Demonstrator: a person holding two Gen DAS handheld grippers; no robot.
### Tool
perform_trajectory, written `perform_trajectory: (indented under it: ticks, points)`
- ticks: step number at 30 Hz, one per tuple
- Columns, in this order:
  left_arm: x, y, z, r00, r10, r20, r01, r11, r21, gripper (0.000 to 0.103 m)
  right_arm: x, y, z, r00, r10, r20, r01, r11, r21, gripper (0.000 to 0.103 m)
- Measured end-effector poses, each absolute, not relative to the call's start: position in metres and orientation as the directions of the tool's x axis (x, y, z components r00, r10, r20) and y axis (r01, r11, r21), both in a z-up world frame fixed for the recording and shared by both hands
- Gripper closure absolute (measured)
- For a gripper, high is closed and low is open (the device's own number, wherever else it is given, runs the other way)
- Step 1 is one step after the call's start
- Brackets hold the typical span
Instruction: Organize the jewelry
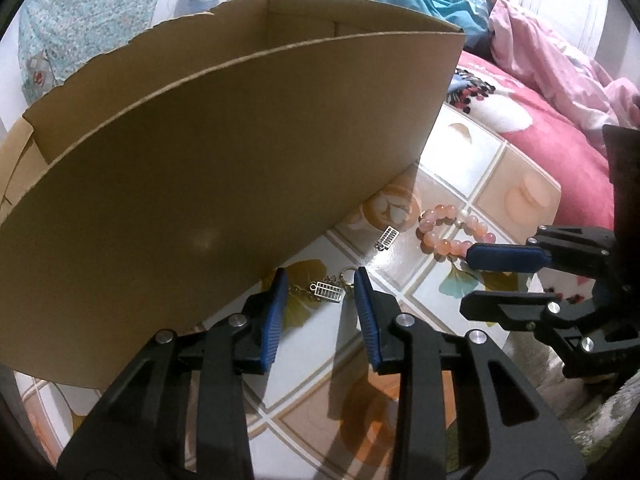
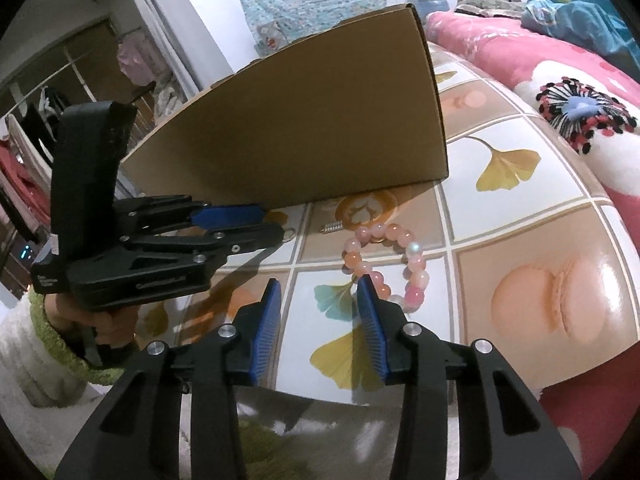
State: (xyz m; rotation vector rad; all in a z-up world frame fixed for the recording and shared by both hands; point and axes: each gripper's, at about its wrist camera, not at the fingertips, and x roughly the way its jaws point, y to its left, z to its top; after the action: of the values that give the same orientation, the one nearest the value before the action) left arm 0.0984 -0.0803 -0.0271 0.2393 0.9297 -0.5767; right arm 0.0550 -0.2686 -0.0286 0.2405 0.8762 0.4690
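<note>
Silver keychain (image 1: 326, 290) lying crosswise between left gripper (image 1: 320, 280) fingers (image 1: 366, 312), untouched

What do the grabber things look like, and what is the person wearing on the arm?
Both the left gripper and the right gripper are black plastic claws with silver round bolts and ribbed blue pads on the fingers. The left one has a black handle. The person's fluffy white sleeve has a fuzzy green cuff.

My left wrist camera looks down along my left claw (image 1: 320, 280), close over the tabletop (image 1: 440, 280); my right one does likewise beside it. Both catch the cardboard box (image 1: 200, 160) and bead bracelet (image 1: 452, 236)
</note>
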Motion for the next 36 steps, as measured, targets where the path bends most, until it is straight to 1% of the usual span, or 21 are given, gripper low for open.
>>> perform_trajectory:
  ticks: [4, 14, 25, 27, 30, 36]
  points:
    - [0.098, -0.077, -0.026, 0.455, -0.373, -0.809, 0.555, 0.829, -0.071, 0.071, 0.06, -0.27, -0.027, 0.552, 0.496, -0.67, -0.288, 0.868, 0.405, 0.064]
    - [0.093, -0.073, -0.024, 0.468, -0.354, -0.81, 0.531, 0.845, -0.062, 0.071, 0.056, -0.268, -0.026, 0.534, 0.556, -0.637, -0.319, 0.83, 0.457, 0.064]
    - [0.087, -0.067, -0.024, 0.483, -0.33, -0.811, 0.497, 0.866, -0.057, 0.071, 0.052, -0.258, -0.026, 0.522, 0.577, -0.628, -0.356, 0.817, 0.454, 0.063]
    - [0.088, -0.066, -0.025, 0.481, -0.328, -0.813, 0.492, 0.869, -0.06, 0.071, 0.054, -0.26, -0.026, 0.524, 0.578, -0.625, -0.355, 0.815, 0.458, 0.062]
    - [0.087, -0.064, -0.025, 0.481, -0.325, -0.814, 0.485, 0.872, -0.061, 0.071, 0.054, -0.26, -0.026, 0.529, 0.577, -0.622, -0.347, 0.816, 0.462, 0.057]
    - [0.087, -0.064, -0.025, 0.481, -0.322, -0.815, 0.481, 0.875, -0.062, 0.071, 0.054, -0.262, -0.027, 0.522, 0.584, -0.622, -0.344, 0.811, 0.473, 0.057]
